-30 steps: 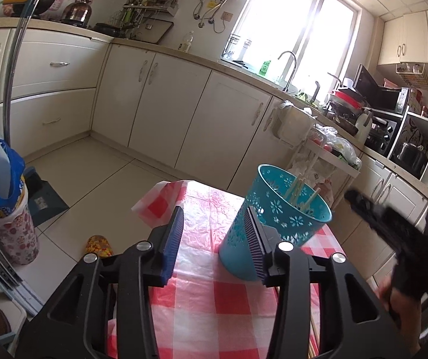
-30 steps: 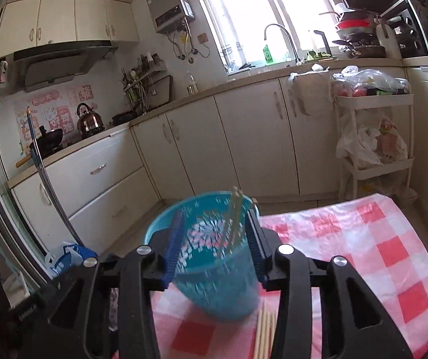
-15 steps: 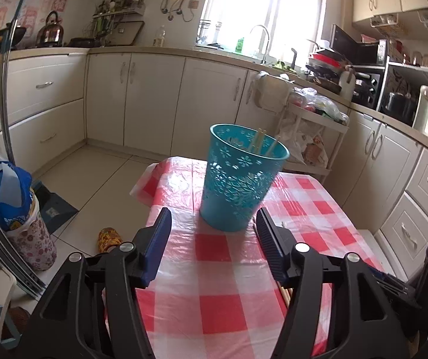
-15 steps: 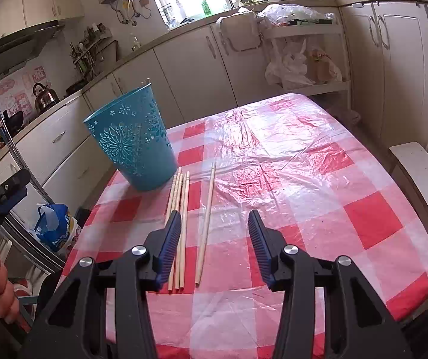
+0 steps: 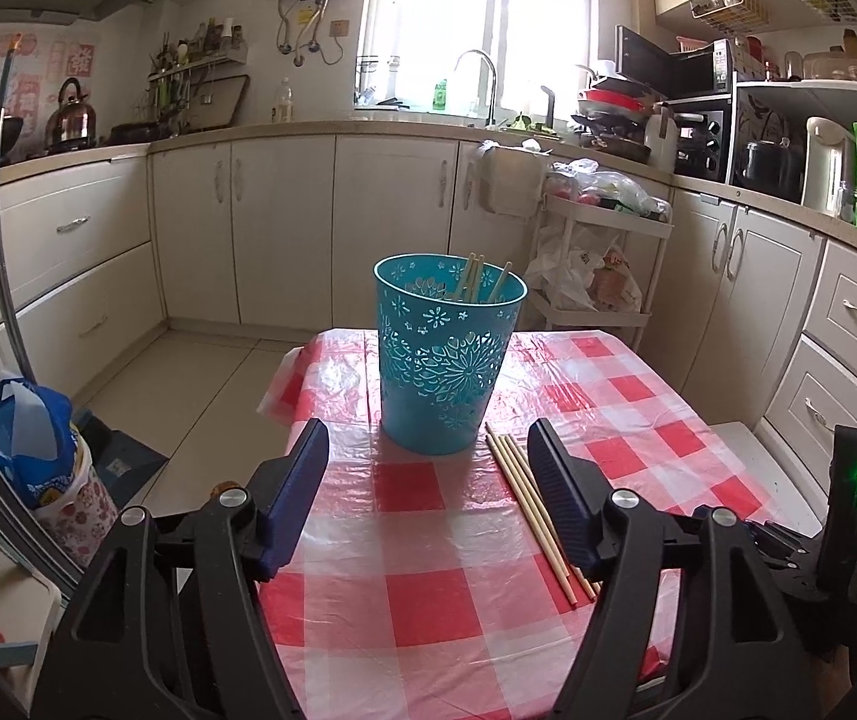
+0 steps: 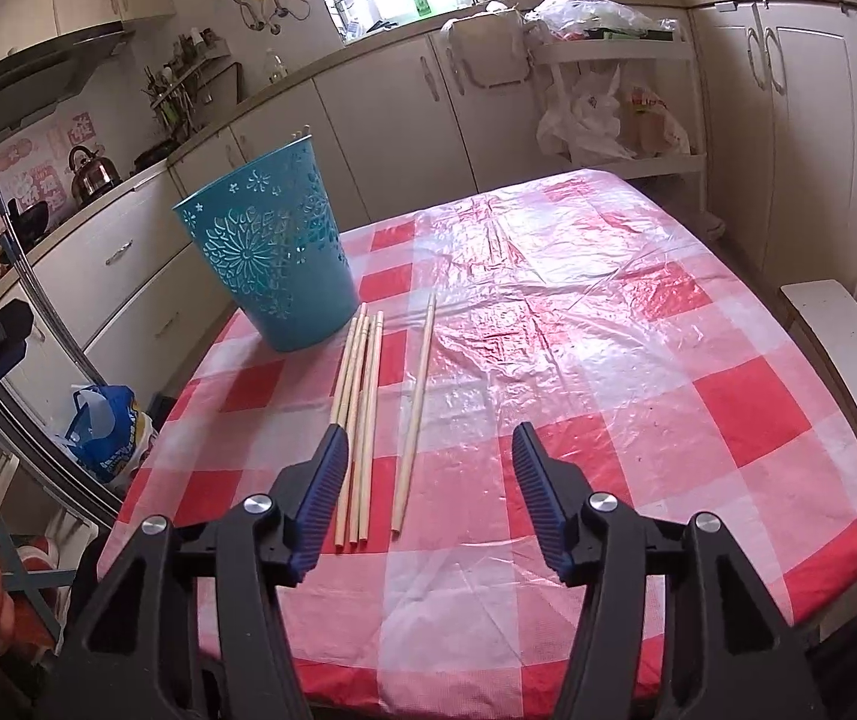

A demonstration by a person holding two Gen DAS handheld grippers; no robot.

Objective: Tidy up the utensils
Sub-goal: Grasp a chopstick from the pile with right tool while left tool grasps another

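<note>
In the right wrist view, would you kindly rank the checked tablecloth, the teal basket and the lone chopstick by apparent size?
1. Checked tablecloth, by far the largest.
2. Teal basket.
3. Lone chopstick: about as long as the basket is tall, but far thinner.

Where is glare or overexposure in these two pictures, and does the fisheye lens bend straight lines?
Left wrist view: the window is blown out white, and the countertop edge curves. Right wrist view: daylight glares on the plastic tablecloth, yet the chopsticks and teal basket stay sharp; cabinet doors bow near the edge.
</note>
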